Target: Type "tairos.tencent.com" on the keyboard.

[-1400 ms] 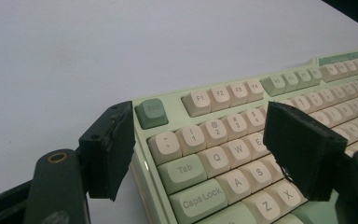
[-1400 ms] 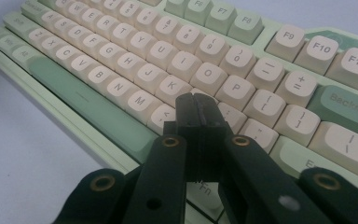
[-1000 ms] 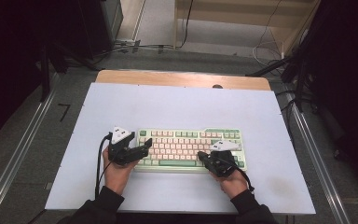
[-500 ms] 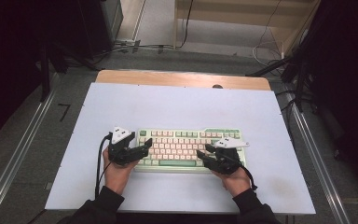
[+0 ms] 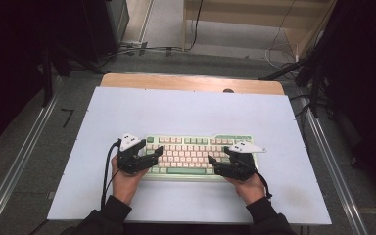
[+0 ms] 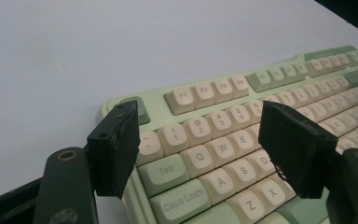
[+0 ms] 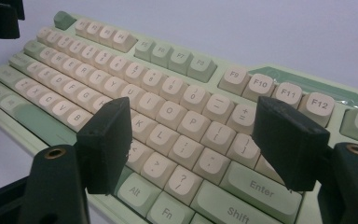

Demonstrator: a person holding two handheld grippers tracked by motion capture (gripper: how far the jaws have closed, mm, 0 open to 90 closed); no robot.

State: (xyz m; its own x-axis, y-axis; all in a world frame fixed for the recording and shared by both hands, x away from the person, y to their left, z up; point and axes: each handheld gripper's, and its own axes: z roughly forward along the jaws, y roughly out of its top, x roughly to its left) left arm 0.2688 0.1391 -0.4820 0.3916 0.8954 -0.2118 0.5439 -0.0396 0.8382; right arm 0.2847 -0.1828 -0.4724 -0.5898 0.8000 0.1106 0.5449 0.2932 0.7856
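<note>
Keyboard typing, between strokes: left gripper at 9 o'clock and right gripper at 3 o'clock, both wide apart, empty, right jaws just opened; next, closing for a keypress.

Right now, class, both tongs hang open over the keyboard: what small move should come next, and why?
Probably lower the right tongs slightly and press one key: their jaws have just been opening, with nothing between them, above the right end of the keyboard. The left tongs hover open over the left end.
</note>
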